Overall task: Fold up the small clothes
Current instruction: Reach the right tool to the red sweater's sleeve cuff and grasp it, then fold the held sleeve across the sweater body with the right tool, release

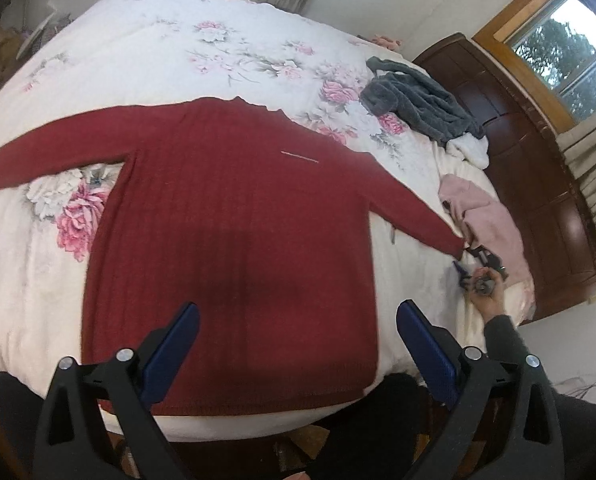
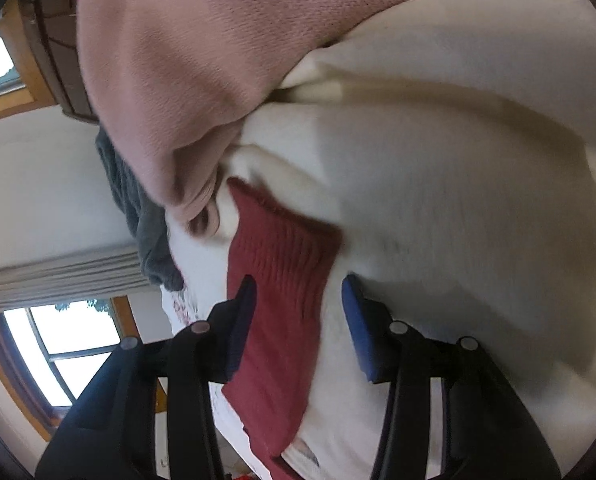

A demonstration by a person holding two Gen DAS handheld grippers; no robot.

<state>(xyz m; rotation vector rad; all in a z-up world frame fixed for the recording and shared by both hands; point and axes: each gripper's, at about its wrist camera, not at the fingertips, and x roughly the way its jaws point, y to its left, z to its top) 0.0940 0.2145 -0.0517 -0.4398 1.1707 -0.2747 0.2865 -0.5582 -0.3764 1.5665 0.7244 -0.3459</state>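
A dark red knitted sweater (image 1: 234,216) lies flat on the bed with its hem toward me and both sleeves spread out. My left gripper (image 1: 298,316) hangs open above the hem, holding nothing. A hand holds my right gripper (image 1: 472,264) at the end of the right sleeve. In the right wrist view the red sleeve cuff (image 2: 282,248) lies between the fingers of the right gripper (image 2: 298,292), which stand apart and open. A thin pale line (image 1: 300,157) shows on the sweater's chest.
The bed has a white floral cover (image 1: 178,48). A pink garment (image 1: 486,216) lies just beyond the right cuff, and a grey fleece garment (image 1: 418,104) sits farther back. A dark wooden headboard (image 1: 538,160) and a window (image 1: 570,52) are on the right.
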